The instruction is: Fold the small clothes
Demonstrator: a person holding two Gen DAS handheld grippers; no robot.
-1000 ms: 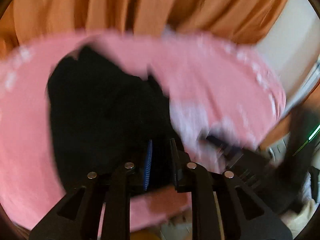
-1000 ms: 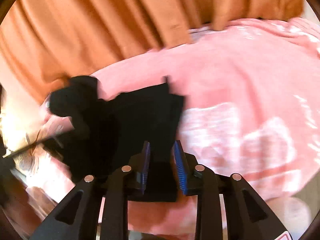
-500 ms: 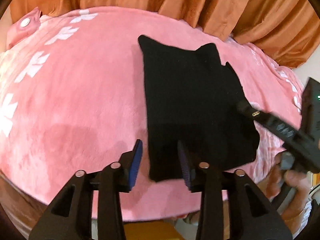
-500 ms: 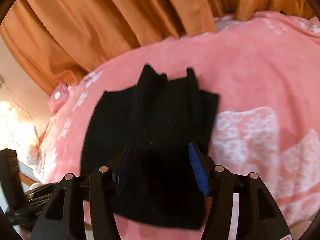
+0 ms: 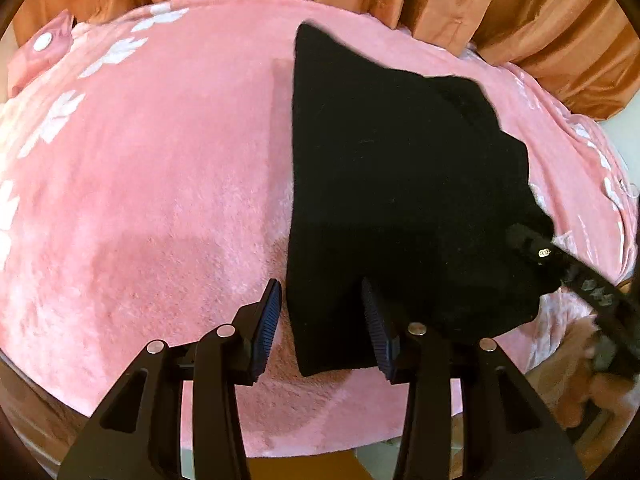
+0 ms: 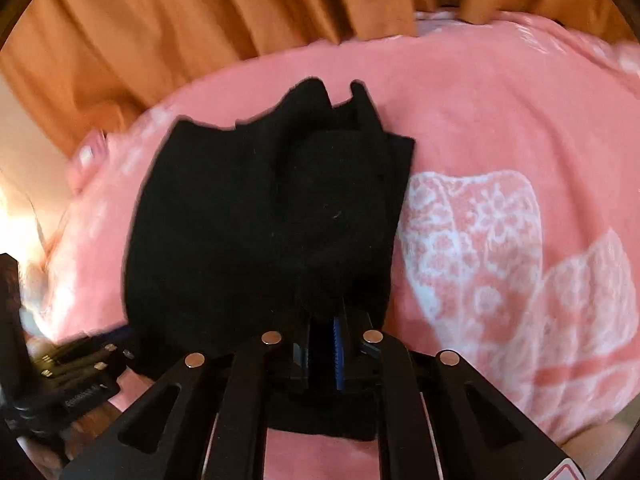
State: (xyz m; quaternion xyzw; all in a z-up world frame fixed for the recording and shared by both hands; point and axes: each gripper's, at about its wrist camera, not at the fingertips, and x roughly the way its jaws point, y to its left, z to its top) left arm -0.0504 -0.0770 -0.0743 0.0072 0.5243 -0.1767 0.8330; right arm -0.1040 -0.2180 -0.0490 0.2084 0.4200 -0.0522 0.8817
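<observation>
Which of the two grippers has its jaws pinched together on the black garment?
The right gripper, closing on the black garment; the left gripper straddles its edge, opening.

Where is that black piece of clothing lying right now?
The black garment lies spread on the pink blanket, right of centre in the left wrist view, below the orange curtain.

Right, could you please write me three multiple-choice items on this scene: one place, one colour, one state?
1. The garment lies: A on the blanket; B in a basket; C on a chair.
2. The blanket is: A blue; B pink; C green.
3. The left gripper's jaws are: A shut; B out of view; C apart.
Key: A, blanket shows all around it; B, plainly pink with white flowers; C, they are opening, the garment's corner between them.
</observation>
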